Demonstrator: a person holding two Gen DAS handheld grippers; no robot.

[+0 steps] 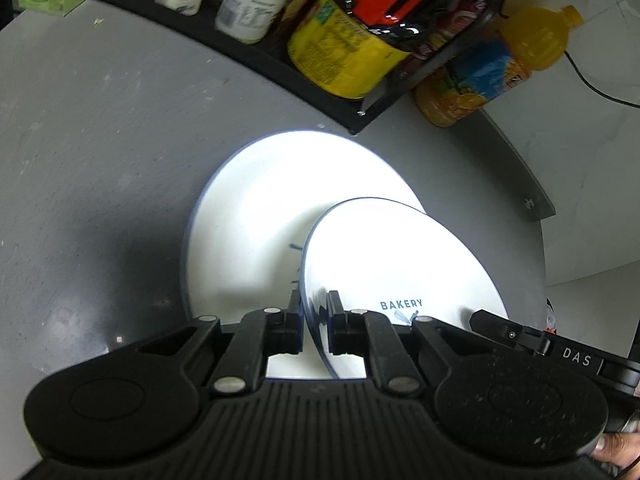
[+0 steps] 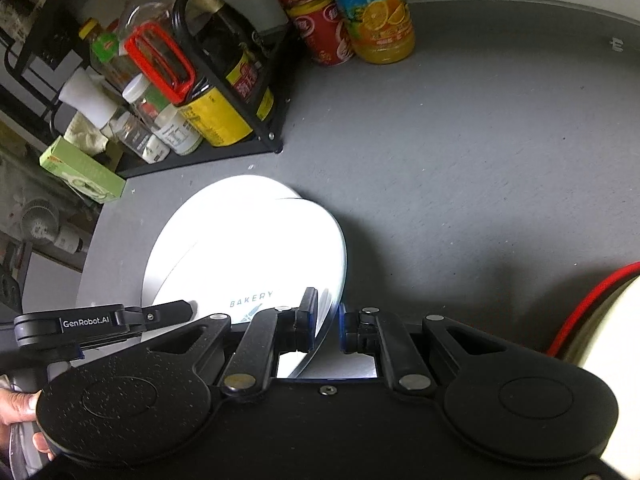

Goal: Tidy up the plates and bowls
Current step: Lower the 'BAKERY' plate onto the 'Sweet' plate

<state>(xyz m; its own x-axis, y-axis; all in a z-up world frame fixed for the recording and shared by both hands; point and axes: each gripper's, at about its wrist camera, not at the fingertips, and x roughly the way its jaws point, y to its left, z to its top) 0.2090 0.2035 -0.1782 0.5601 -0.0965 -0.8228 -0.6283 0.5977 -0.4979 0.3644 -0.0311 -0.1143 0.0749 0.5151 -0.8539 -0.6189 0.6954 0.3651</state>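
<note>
Both pinching the small white "BAKERY"-printed plate [image 1: 400, 264]: left tongs [image 1: 314, 316] and right tongs [image 2: 327, 320] clamping opposite rims, tilting it over the large white plate [image 1: 260, 216] lying near the grey tabletop [image 1: 100, 160] edge.

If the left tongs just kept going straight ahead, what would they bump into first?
The left tongs already straddle the rim of the small BAKERY plate, so they would push into it first. Beyond lie the larger plate and probably the black rack; depth is unclear.

white plates [image 1: 256, 208], grey table [image 1: 100, 160]
</note>
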